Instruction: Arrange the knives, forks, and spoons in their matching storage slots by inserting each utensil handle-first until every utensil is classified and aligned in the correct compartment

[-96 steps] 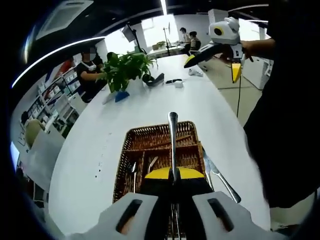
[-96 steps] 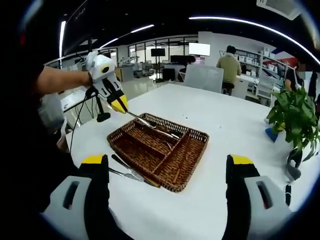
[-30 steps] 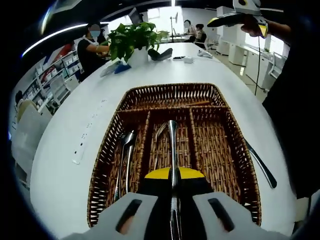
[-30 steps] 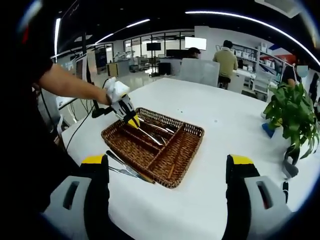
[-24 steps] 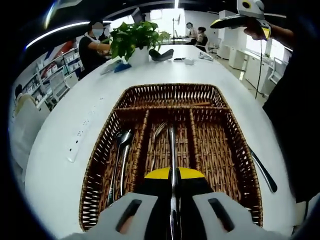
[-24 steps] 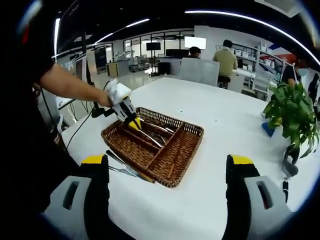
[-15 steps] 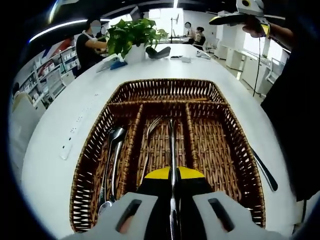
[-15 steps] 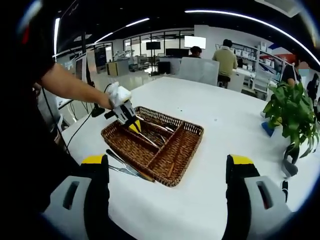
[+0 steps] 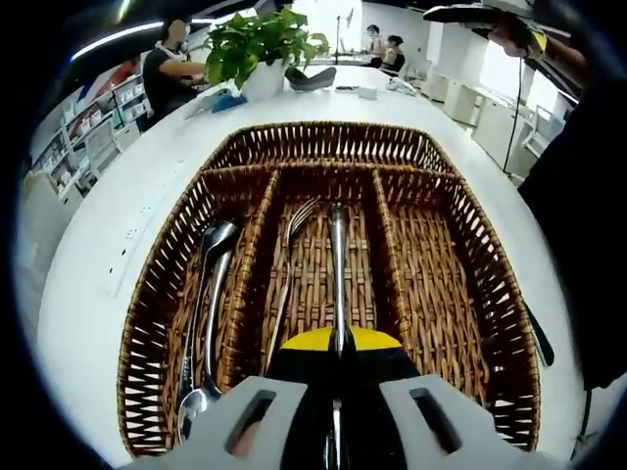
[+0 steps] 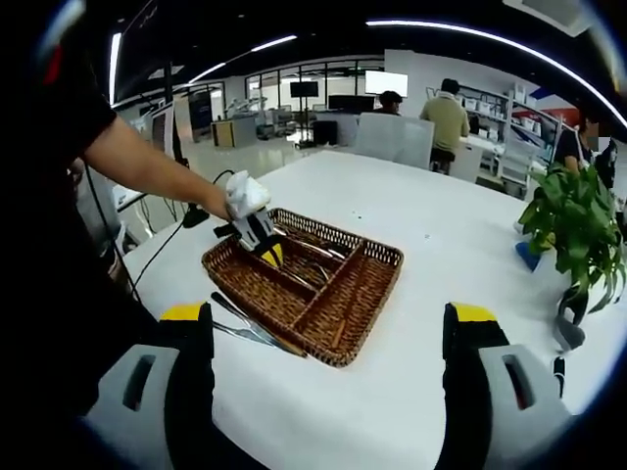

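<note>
The white counter [image 10: 460, 255] is smooth and broad, and on it sits the brown woven basket [image 9: 186, 211], a rectangular wicker tray split into long lanes with a cross lane at its far end. Compared with half a second ago, the basket looks larger and nearer in the left gripper view, and in the right gripper view the left tool [image 10: 272, 255] sits lower in the basket [image 10: 367, 294].

The left tool [image 9: 338, 343] has its yellow-tipped jaws closed on a slim polished metal utensil [image 9: 337, 264], which lies straight along the middle lane with its rounded handle end pointing away, toward the cross lane. Whether it touches the wicker floor cannot be told. Just beside it in the same lane lies a fork [image 9: 291, 264], tines far. In the left lane rest two shiny spoons [image 9: 211, 294], side by side. The right lane shows bare weave.

On the counter just outside the basket's right wall lies a dark-handled knife [image 9: 537, 338]; the right gripper view shows two knives [image 10: 245, 331] there, beside the basket's near edge.

The right tool [image 10: 328, 338] hangs over the counter with its yellow-tipped jaws wide apart, holding nothing.

A leafy green plant [image 10: 578, 230] stands farther along the counter.
</note>
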`<state>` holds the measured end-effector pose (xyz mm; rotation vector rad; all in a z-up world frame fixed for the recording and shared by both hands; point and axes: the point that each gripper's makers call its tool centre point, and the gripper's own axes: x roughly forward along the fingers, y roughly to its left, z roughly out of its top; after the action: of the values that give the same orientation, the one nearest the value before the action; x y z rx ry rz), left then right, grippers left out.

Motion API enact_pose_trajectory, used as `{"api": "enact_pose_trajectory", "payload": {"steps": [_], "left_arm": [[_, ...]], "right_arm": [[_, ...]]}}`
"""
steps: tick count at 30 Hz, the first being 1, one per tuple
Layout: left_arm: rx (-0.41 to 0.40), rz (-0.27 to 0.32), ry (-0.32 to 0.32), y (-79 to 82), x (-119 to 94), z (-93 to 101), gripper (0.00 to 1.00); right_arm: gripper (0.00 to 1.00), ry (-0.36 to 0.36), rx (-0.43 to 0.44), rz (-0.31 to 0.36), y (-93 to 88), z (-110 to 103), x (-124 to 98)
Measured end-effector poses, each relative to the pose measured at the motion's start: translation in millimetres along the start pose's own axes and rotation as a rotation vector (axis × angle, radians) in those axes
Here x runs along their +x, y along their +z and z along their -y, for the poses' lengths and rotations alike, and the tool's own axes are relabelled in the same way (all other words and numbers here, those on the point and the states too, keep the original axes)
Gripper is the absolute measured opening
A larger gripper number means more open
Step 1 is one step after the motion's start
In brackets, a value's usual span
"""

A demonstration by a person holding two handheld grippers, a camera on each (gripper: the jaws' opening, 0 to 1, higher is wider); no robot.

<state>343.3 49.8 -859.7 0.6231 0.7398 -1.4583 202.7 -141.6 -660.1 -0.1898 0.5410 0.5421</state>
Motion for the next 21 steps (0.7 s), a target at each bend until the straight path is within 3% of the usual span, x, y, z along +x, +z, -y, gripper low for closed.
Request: {"api": "enact_pose_trajectory", "payload": {"steps": [2, 5, 7, 8, 10, 14, 15, 18, 21], "left_arm": [[0.052, -0.010, 0.003, 1.6, -1.2, 1.8, 0.03], [0.046, -0.011, 0.020, 3.9, -4.4, -1.0, 0.06], [0.013, 0.101, 0.036, 25.2, -11.8, -5.0, 0.13], [-0.050, 0.153, 0.030, 35.5, -17.0, -7.9, 0.17], [-0.054, 0.173, 0.069, 43.0, -23.3, -18.9, 0.22], [-0.073, 0.149, 0.045, 39.6, -20.1, -20.0, 0.26], [-0.072, 0.110, 0.038, 32.4, -16.7, -17.8, 0.26], [-0.059, 0.066, 0.023, 22.9, -11.9, -11.4, 0.28], [-0.082, 0.058, 0.023, 19.8, -9.5, -10.7, 0.27]], "right_arm": [[1.00, 0.001, -0.005, 0.003, 0.8, -1.0, -0.1], [1.00, 0.002, -0.001, 0.004, 0.5, -1.0, -0.3], [1.00, 0.006, -0.005, -0.004, -1.3, -1.8, 0.2], [1.00, 0.009, -0.009, -0.008, -2.2, -2.6, 0.7], [1.00, 0.015, -0.012, -0.007, -1.9, -4.3, 0.9], [1.00, 0.021, -0.014, -0.002, -0.7, -4.2, 1.4], [1.00, 0.019, -0.016, -0.001, -0.2, -3.6, 1.2], [1.00, 0.015, -0.013, 0.002, 0.4, -2.1, -0.1], [1.00, 0.013, -0.012, 0.002, -0.6, -1.7, -0.7]]}}
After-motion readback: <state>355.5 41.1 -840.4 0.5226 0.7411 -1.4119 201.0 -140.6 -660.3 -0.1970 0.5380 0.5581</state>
